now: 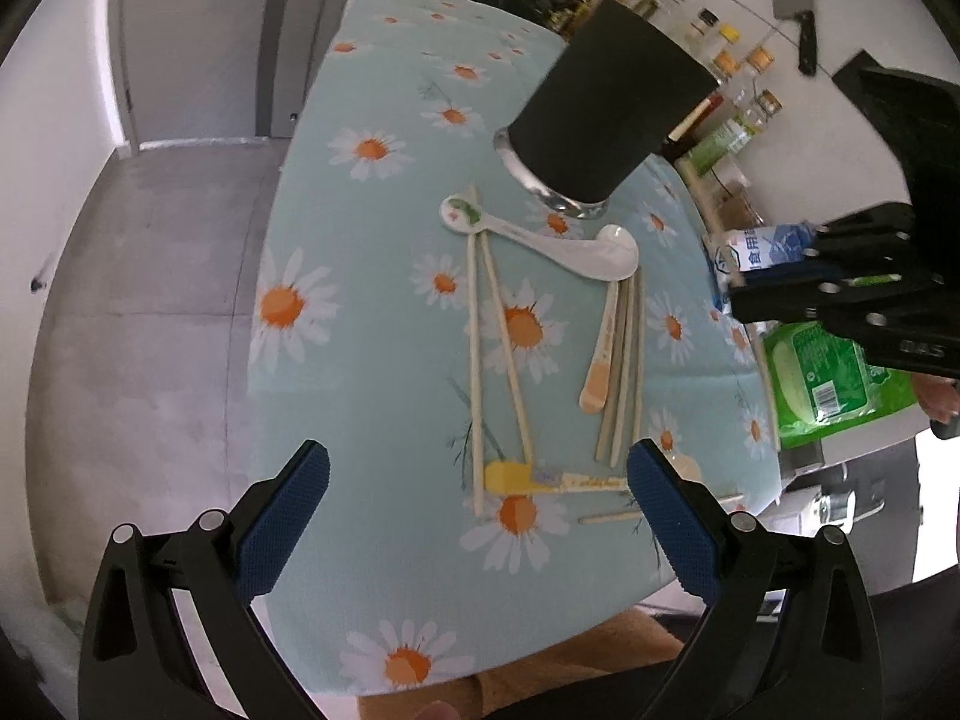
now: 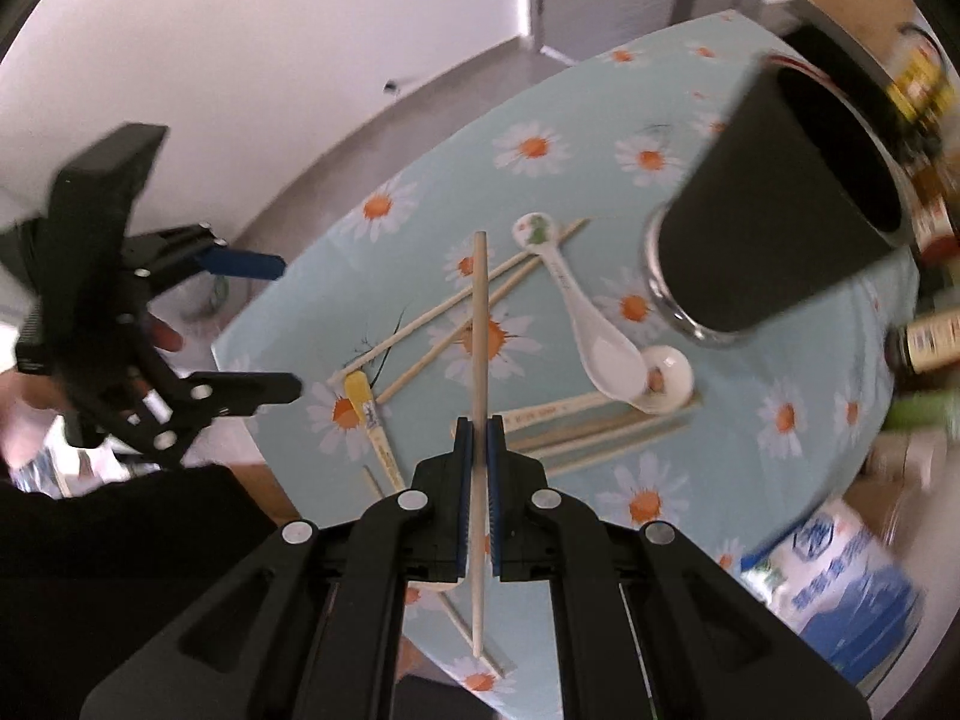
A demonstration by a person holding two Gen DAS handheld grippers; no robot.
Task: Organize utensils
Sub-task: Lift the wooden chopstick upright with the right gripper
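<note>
We look down on a worktop (image 1: 384, 360) spread with a pale blue daisy-print cloth, where a tall black holder (image 1: 606, 114) on a shiny metal base stands at the far side, its dark mouth open in the right wrist view (image 2: 840, 150).

The right hand-held gripper (image 2: 478, 438) is pressed together on a single pale wooden chopstick (image 2: 479, 324), which runs straight out between the blue pads and points away over the cloth, lifted above the other utensils. The left wrist view shows that gripper (image 1: 840, 294) only as a black frame at the right edge, its tips out of sight.

The left hand-held gripper (image 1: 480, 480) hangs over the near end of the cloth with its blue pads (image 1: 288, 516) well apart and nothing between them.

On the cloth lie two white ceramic spoons (image 1: 540, 240) just in front of the holder, bowls touching. Left of centre, a loose pair of chopsticks (image 1: 498, 354) stretches toward the near edge. To the right, a bundle of chopsticks (image 1: 627, 372) rests beside a spoon handle. Nearest the left gripper lies a yellow-tipped utensil (image 1: 516, 477).

Only the left wrist view shows the cleaver (image 1: 795, 6) and spice jars (image 1: 720, 42) on the white surface beyond.
</note>
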